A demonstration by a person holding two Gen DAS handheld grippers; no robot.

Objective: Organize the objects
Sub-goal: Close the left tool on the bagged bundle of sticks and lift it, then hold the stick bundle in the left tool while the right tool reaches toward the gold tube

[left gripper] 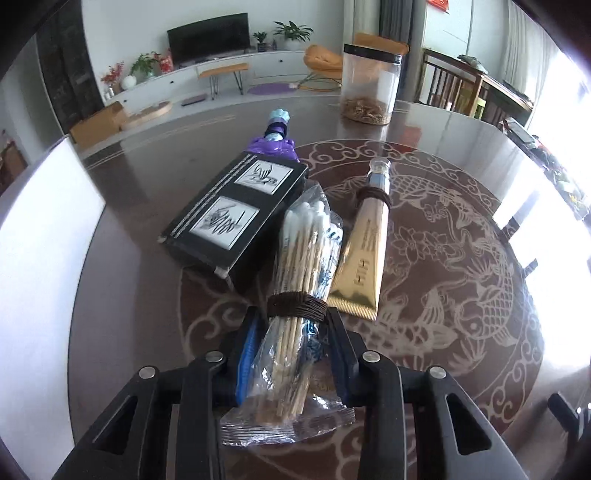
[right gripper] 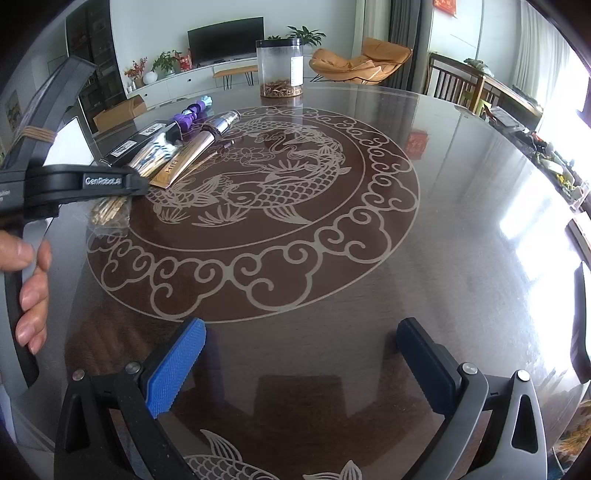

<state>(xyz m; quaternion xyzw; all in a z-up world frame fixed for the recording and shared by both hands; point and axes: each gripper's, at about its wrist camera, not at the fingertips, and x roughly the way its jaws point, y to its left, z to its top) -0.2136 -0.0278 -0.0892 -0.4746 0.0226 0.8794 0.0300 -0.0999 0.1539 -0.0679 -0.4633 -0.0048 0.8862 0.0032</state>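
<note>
Pinching the cotton swab bundle point(left gripper: 295, 314), left fingers point(left gripper: 340, 354) clench (right fingers point(right gripper: 173, 369) spread, empty).

A round dark table point(right gripper: 424, 280) with a glass top is shown, inlaid with a pale carp-and-cloud medallion point(right gripper: 258, 192). Beyond it, a television point(left gripper: 208, 37) is set on a long white cabinet point(left gripper: 258, 62), flanked by potted plants point(left gripper: 293, 31). An orange lounge chair point(right gripper: 362, 61) and wooden chairs point(right gripper: 458, 88) are seen at right.
</note>
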